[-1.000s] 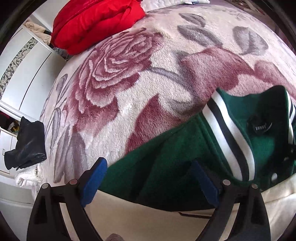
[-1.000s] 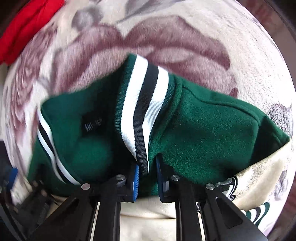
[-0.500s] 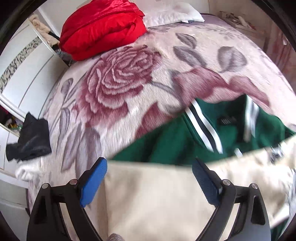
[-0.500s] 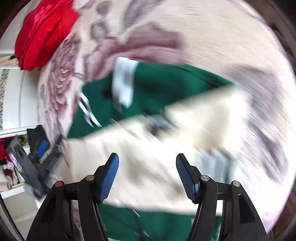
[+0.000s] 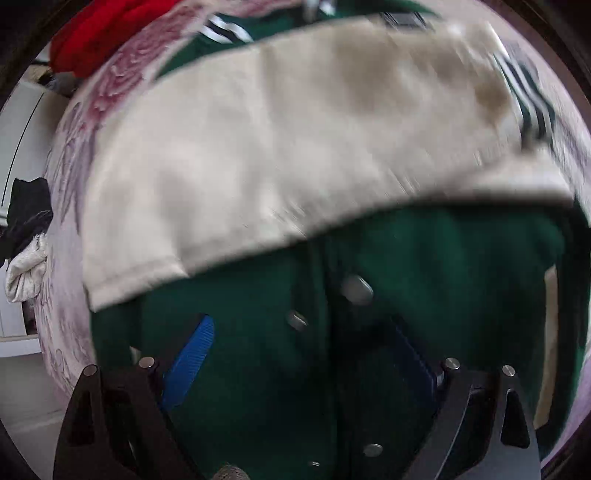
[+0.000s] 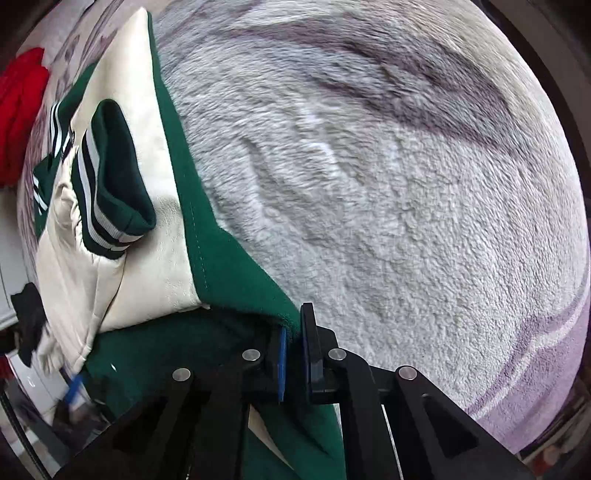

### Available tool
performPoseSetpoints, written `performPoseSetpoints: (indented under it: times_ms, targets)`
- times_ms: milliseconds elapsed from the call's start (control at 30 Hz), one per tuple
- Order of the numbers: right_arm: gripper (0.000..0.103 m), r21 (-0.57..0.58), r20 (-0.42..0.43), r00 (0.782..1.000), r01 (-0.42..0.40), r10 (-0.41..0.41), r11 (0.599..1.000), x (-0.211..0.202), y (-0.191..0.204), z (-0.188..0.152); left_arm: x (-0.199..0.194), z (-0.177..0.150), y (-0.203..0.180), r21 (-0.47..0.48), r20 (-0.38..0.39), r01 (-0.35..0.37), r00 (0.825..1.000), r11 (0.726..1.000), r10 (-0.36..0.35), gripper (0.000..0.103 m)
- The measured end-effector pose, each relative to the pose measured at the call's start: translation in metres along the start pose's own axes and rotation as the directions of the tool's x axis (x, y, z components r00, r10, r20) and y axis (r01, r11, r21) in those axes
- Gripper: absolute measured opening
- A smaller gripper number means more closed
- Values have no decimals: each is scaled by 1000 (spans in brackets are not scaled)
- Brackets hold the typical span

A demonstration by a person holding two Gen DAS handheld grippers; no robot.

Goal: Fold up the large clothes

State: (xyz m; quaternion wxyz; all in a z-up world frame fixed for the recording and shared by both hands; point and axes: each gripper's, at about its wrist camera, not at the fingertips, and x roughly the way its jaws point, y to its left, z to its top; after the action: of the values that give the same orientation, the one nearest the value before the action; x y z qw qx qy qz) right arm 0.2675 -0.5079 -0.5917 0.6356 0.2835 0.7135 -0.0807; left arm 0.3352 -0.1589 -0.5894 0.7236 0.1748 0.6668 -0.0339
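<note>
Jacket (image 5: 424, 258), green body with cream sleeves, lies on the floral plush blanket (image 6: 388, 184) on the bed, and I read the fold as partly done: both cream sleeves (image 5: 295, 129) are laid across the chest, one striped cuff (image 6: 107, 177) resting on top, while the lower body is not yet doubled up. My right gripper (image 6: 293, 363) has just been closing, and its blue pads now pinch the green side edge of the jacket where it meets the blanket. My left gripper (image 5: 299, 362) hangs wide apart over the snap-button front, nothing between its jaws, pointing steeply down. Against the picture from a second ago, the right tool no longer clamps the striped collar; half a second back it stood open over a blurred sleeve, and now it sits at the hem side. The left view used to show the collar and the red bundle (image 5: 96, 33) ahead; now the sleeve fills the upper frame and the placket sits below. Left to do, in my judgement: fold the body over and square it up.
</note>
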Motion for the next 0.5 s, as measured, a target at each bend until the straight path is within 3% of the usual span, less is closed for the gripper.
performPoseSetpoints:
  times_ms: [33, 133, 167, 200, 267, 367, 467, 500]
  targets:
    - [7, -49, -18, 1000, -2, 1, 999, 0, 3, -4, 4, -4, -8, 12, -7, -19, 1000, 1000, 19, 95]
    - [28, -159, -90, 996, 14, -28, 987, 3, -1, -20, 12, -11, -18, 31, 1, -67, 998, 997, 67, 95]
    - [27, -203, -128, 991, 19, -46, 979, 13, -6, -27, 12, -11, -18, 27, 8, -70, 998, 997, 70, 95]
    - [23, -223, -95, 991, 74, -97, 972, 14, -14, -32, 12, -11, -18, 31, 11, -79, 997, 996, 78, 95]
    - [21, -164, -71, 995, 55, -68, 985, 11, -29, -34, 10, -13, -15, 38, 12, -116, 993, 992, 116, 95]
    - [21, -28, -67, 998, -23, 21, 999, -6, -49, -46, 3, -18, -2, 3, -10, -116, 993, 993, 116, 95]
    - [31, 22, -93, 991, -89, 91, 996, -27, -78, -80, -15, -33, 11, -35, -9, -92, 996, 995, 92, 95]
    - [40, 29, -111, 988, -105, 107, 994, -28, -84, -97, -19, -39, 13, -44, -9, -81, 997, 996, 81, 95]
